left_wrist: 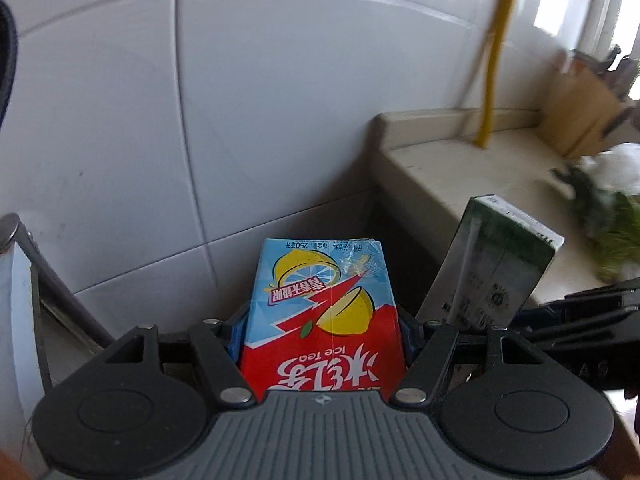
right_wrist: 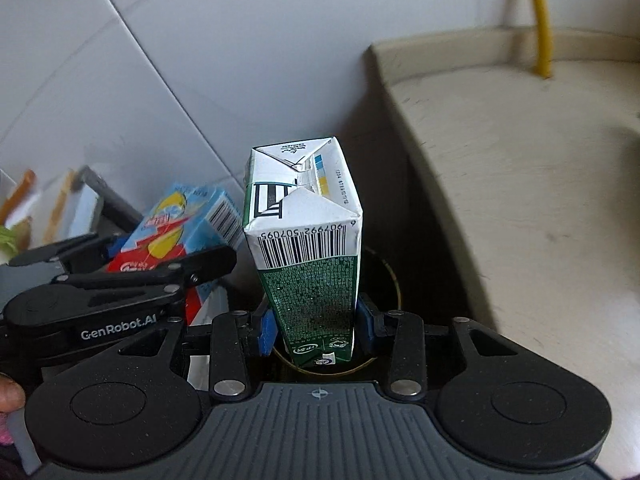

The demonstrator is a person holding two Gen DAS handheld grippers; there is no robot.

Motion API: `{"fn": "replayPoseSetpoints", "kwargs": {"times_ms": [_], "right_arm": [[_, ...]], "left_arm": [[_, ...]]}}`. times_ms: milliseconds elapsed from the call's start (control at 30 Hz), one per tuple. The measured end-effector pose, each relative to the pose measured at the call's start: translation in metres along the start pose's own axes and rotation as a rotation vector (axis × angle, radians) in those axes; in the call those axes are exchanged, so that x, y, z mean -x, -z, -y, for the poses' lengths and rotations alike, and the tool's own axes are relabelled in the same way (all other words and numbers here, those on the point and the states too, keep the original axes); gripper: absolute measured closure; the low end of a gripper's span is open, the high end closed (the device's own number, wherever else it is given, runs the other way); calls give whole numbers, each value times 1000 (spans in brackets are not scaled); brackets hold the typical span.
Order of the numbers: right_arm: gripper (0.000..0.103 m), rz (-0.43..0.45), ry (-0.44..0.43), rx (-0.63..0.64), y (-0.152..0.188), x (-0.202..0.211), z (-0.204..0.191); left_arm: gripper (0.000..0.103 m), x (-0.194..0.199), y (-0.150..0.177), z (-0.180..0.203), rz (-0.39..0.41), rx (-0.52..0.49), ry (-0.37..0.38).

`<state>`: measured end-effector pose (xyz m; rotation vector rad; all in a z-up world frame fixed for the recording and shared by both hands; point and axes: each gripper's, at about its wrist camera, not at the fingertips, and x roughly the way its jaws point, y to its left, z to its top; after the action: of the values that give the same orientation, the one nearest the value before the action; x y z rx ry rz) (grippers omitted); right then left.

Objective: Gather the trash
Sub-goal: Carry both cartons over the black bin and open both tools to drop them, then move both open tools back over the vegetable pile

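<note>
Right gripper (right_wrist: 316,330) clamps green carton (right_wrist: 306,240), long axis fwd, directly above dark bin (right_wrist: 394,280) beside counter (right_wrist: 520,180) edge. Left gripper (left_wrist: 324,334) grips tea carton (left_wrist: 324,312), farther from bin.

Blurred greens (left_wrist: 612,236), cardboard box (left_wrist: 580,108) blurred, bin (right_wrist: 384,280) mostly hidden behind green carton (right_wrist: 308,240)

Two close wrist views side by side towards the tiled wall (left_wrist: 120,140); both cartons shared
</note>
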<state>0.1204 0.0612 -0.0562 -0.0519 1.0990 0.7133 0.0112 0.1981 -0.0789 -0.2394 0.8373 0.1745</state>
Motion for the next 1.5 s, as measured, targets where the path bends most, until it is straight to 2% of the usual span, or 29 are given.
{"fn": "replayPoseSetpoints", "kwargs": {"times_ms": [200,267,333,433,700,1033,1167,1367,1500], "right_arm": [[49,-69,2,1,-15,-49,2],[48,-77,22,-6,-17,-56,6],[48,-78,30,-18,-16,-58,6],[48,-70,27,-20,-12,-54,1],[45,-8,42,-37,-6,-17,8],[38,96,149,-129,27,49,23],[32,151,197,-160,43,73,26],[29,257,271,-189,61,117,36],[27,329,316,-218,74,150,56]], "left_arm": [[38,-42,-4,-12,-77,12,-83],[38,-50,-4,-14,-96,28,-93],[32,-54,-2,-17,-105,34,-95],[31,-58,-2,-19,-111,34,-100],[30,-51,-1,-16,-83,18,-77],[26,-24,1,13,19,-99,-2],[25,-10,3,27,45,-132,50],[24,19,0,60,81,-171,141],[17,38,-10,87,143,-202,188]]}}
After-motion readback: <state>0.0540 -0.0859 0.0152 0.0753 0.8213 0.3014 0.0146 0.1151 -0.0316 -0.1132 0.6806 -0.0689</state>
